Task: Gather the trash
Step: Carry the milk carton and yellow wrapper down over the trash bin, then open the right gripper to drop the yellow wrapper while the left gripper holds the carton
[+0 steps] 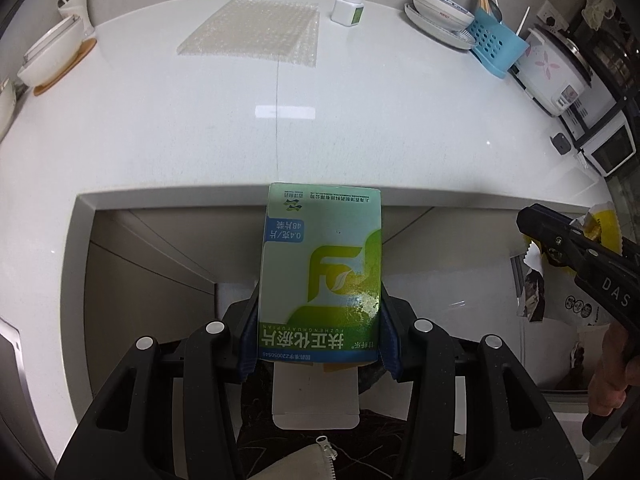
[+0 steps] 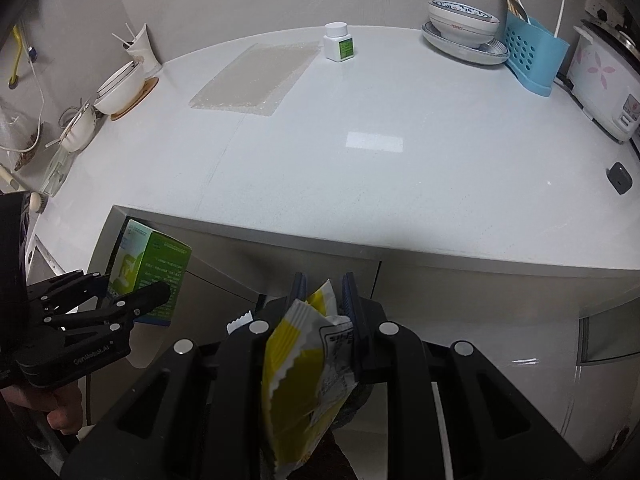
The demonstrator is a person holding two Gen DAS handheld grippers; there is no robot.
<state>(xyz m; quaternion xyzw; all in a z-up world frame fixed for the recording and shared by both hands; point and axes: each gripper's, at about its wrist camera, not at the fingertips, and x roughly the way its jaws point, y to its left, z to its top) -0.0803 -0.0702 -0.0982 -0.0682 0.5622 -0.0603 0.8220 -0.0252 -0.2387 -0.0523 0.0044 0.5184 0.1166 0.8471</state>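
Both grippers hang out past the front edge of the white worktop (image 1: 160,128), each with a piece of rubbish in it. The left gripper (image 1: 318,320) has its blue pads pressed on the two long sides of a green-and-white medicine carton (image 1: 320,264) — the box stands up between the jaws, printed face to the camera, with one white end flap hanging open below. From the right wrist view the same carton (image 2: 150,276) shows at the left, off the worktop's front edge and in front of the grey cabinet face below it. The right gripper (image 2: 323,300) is pinched nearly closed on a crumpled yellow-and-white snack wrapper (image 2: 304,364), which droops down from the pads toward the camera; its jagged torn edge is plain to see. A hand (image 1: 608,376) holds that gripper's handle at the right of the left wrist view.

On the worktop itself, a sheet of bubble wrap (image 2: 252,80) lies flat toward the back edge, and a small white pill bottle (image 2: 338,42) with a green label stands just beside its far right corner. Further right along the back — a patterned bowl on a plate (image 2: 464,24), then a blue perforated utensil holder (image 2: 532,56) with chopsticks in it, then a white rice cooker (image 2: 604,84) at the right edge. At the back left corner a white bowl (image 2: 120,92) rests on a wooden coaster.
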